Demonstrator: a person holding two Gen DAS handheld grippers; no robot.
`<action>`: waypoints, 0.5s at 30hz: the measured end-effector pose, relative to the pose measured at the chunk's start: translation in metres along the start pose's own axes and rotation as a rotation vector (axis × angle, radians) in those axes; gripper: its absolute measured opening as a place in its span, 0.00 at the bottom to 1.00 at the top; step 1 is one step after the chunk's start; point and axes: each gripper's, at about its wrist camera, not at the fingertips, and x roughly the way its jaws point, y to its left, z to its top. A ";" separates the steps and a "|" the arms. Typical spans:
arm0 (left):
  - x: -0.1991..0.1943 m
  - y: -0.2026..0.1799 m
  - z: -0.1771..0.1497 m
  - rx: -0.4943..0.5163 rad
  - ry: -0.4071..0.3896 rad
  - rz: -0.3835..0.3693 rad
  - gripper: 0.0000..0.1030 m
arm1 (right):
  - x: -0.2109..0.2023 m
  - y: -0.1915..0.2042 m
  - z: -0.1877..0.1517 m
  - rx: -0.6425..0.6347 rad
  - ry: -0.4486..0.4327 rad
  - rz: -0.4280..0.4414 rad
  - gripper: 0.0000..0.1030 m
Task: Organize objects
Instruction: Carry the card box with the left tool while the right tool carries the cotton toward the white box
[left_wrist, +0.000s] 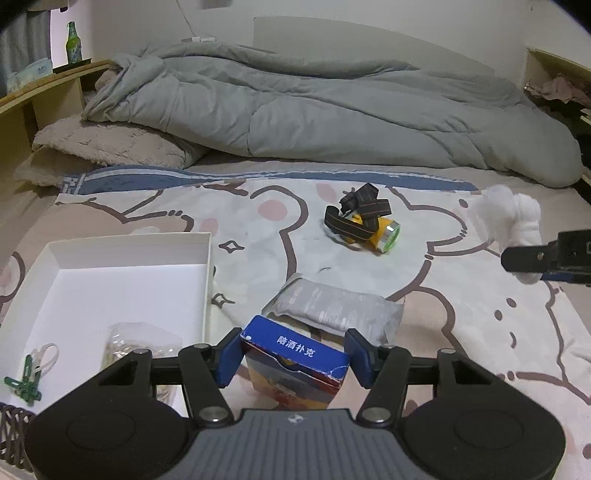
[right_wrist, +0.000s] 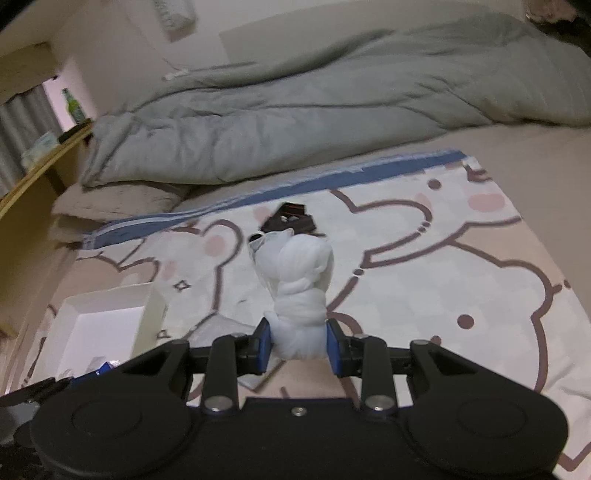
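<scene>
We find the left gripper (left_wrist: 291, 360) clenched on a stiff, light card box (left_wrist: 295, 363) right of the white tray (left_wrist: 205, 280); the right gripper (right_wrist: 297, 345) squeezes a soft cloth bundle (right_wrist: 299, 284) at its base.

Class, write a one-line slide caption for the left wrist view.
Left gripper clamps a blue card box beside the white tray.

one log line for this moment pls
left gripper shut on card box | right gripper shut on white cloth bundle | headlamp loose on bed
</scene>
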 end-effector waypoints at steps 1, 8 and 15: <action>-0.004 0.002 -0.001 0.004 0.000 -0.006 0.58 | -0.005 0.002 -0.001 0.001 -0.008 0.010 0.30; -0.032 0.003 -0.007 0.056 -0.013 -0.074 0.58 | -0.032 0.014 -0.016 -0.004 -0.002 0.083 0.30; -0.052 0.000 -0.010 0.064 -0.030 -0.162 0.58 | -0.051 0.024 -0.027 -0.007 -0.010 0.135 0.30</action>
